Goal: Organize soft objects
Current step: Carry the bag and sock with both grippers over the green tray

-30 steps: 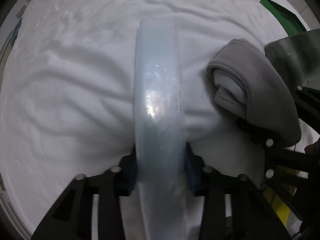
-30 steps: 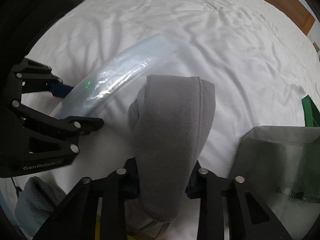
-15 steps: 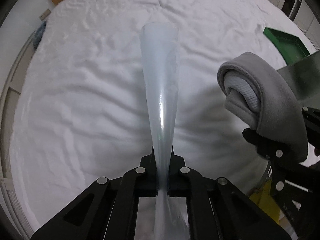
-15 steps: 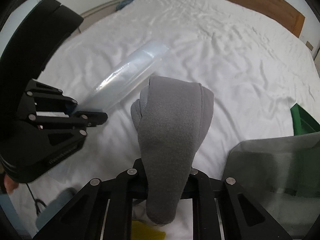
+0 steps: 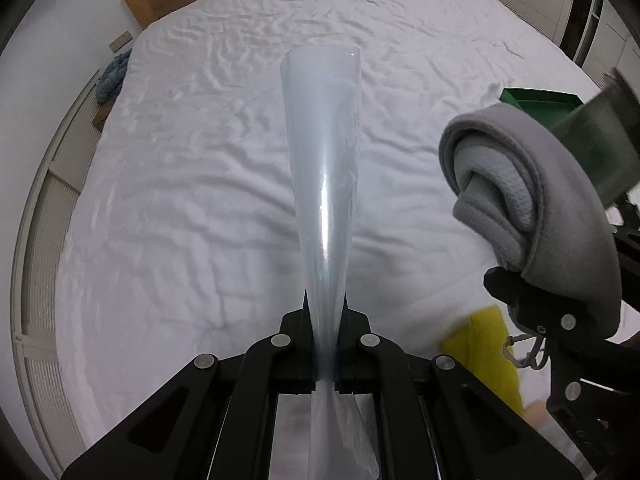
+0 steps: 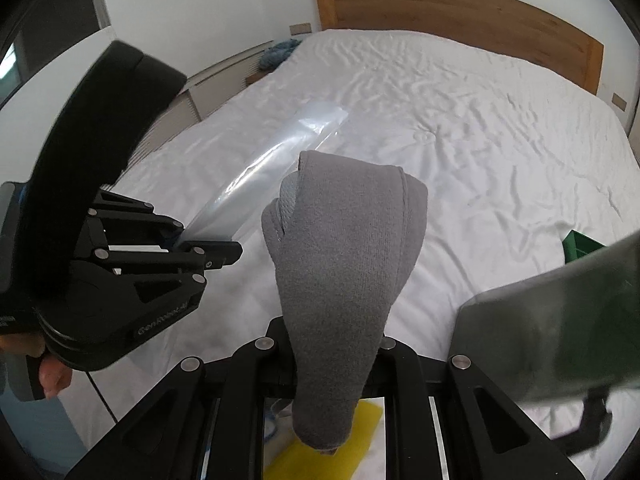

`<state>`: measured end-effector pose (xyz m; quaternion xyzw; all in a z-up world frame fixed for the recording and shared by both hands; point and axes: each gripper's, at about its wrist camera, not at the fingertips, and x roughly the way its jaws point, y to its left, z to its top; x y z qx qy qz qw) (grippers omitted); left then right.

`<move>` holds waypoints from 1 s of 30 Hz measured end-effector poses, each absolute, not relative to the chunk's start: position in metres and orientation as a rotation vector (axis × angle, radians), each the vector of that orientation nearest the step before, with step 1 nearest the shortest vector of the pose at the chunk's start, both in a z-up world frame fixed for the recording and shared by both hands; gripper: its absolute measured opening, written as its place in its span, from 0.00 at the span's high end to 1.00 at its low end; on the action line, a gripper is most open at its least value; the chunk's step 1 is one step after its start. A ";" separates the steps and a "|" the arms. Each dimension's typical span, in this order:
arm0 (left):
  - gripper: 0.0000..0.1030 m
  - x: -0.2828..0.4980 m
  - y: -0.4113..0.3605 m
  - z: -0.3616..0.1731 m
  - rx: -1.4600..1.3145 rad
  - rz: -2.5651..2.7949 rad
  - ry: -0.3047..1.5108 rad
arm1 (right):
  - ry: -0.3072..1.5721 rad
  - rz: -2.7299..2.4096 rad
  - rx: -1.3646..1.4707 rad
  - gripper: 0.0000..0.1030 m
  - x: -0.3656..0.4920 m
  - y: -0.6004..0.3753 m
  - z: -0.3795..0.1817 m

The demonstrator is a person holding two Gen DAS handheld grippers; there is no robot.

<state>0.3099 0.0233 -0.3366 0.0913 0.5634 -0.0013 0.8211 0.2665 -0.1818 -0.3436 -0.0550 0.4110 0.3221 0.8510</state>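
A clear plastic bag (image 5: 324, 184) stands stiffly out from my left gripper (image 5: 325, 320), whose jaws are shut on its lower part; it hangs well above the white bed (image 5: 180, 184). The same bag (image 6: 276, 164) shows in the right wrist view, sticking out of the left gripper (image 6: 224, 250). My right gripper (image 6: 332, 332) is shut on a rolled grey towel bundle (image 6: 344, 252), lifted off the bed. In the left wrist view that bundle (image 5: 532, 200) is at the right, its rolled end facing the camera, close beside the bag without touching.
A green tray (image 5: 536, 102) lies on the bed's right side, also seen as a green tray (image 6: 580, 246). A grey translucent panel (image 6: 560, 320) blocks the lower right. A yellow cloth (image 6: 332, 444) lies below. A wooden headboard (image 6: 460, 12) and a blue item (image 6: 280, 50) lie beyond.
Both grippers have risen from the bed with their loads. The left jaws closed tight on the bag, squeezing it flat. The bed now looks farther away and the headboard has come into view.
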 end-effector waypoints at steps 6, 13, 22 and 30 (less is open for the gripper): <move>0.96 0.277 0.012 -0.316 0.174 0.000 1.228 | 0.883 0.722 -0.130 0.85 0.229 -0.211 -0.324; 0.96 0.231 -0.019 -0.310 0.138 -0.027 1.326 | 0.977 0.768 -0.175 0.85 0.184 -0.261 -0.315; 0.96 0.172 -0.114 -0.344 0.198 -0.204 1.512 | 1.160 0.665 -0.182 0.85 0.137 -0.390 -0.334; 0.96 0.166 -0.240 -0.378 0.286 -0.510 1.580 | 1.284 0.380 -0.134 0.85 0.135 -0.542 -0.343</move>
